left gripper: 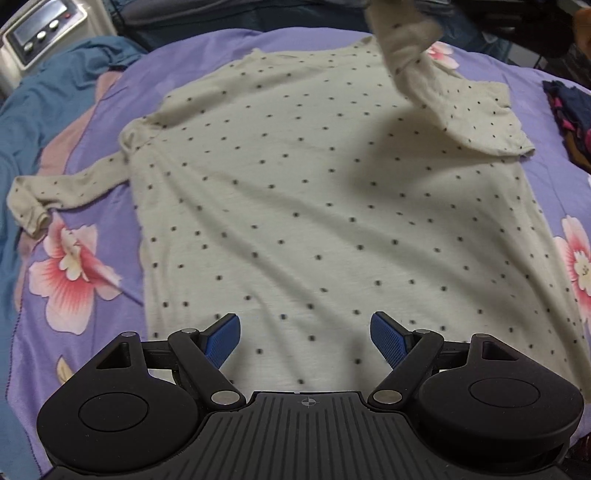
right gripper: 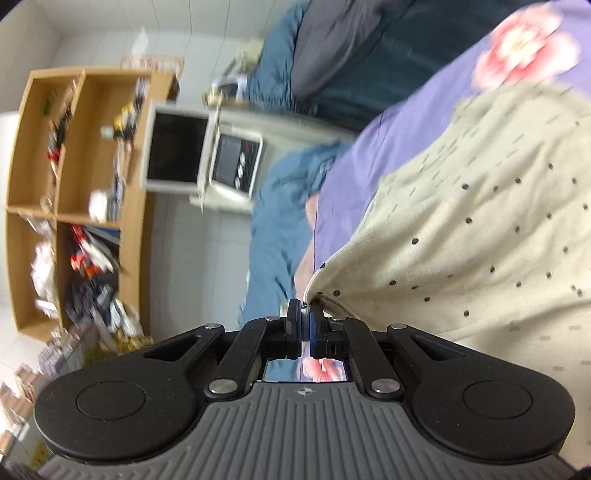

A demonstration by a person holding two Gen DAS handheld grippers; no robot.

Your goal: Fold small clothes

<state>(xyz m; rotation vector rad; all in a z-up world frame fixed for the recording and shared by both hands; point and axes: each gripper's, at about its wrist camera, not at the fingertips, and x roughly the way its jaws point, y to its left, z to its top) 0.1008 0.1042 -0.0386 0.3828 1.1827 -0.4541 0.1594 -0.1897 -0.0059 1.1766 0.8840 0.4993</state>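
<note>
A cream long-sleeved shirt with dark dots (left gripper: 314, 192) lies spread flat on a purple flowered bedsheet (left gripper: 85, 258). Its left sleeve (left gripper: 62, 192) lies stretched out to the left. Its right sleeve (left gripper: 402, 48) is lifted up off the bed at the far right. My left gripper (left gripper: 304, 338) is open and empty, hovering over the shirt's near hem. My right gripper (right gripper: 303, 321) is turned sideways and shut on the edge of the shirt's cloth (right gripper: 461, 240), which hangs from it.
A blue blanket (left gripper: 44, 96) lies bunched at the left edge of the bed. A white appliance with buttons (left gripper: 40, 33) stands at the far left. Dark clothes (left gripper: 569, 110) lie at the right. A wooden shelf (right gripper: 74, 192) stands against the wall.
</note>
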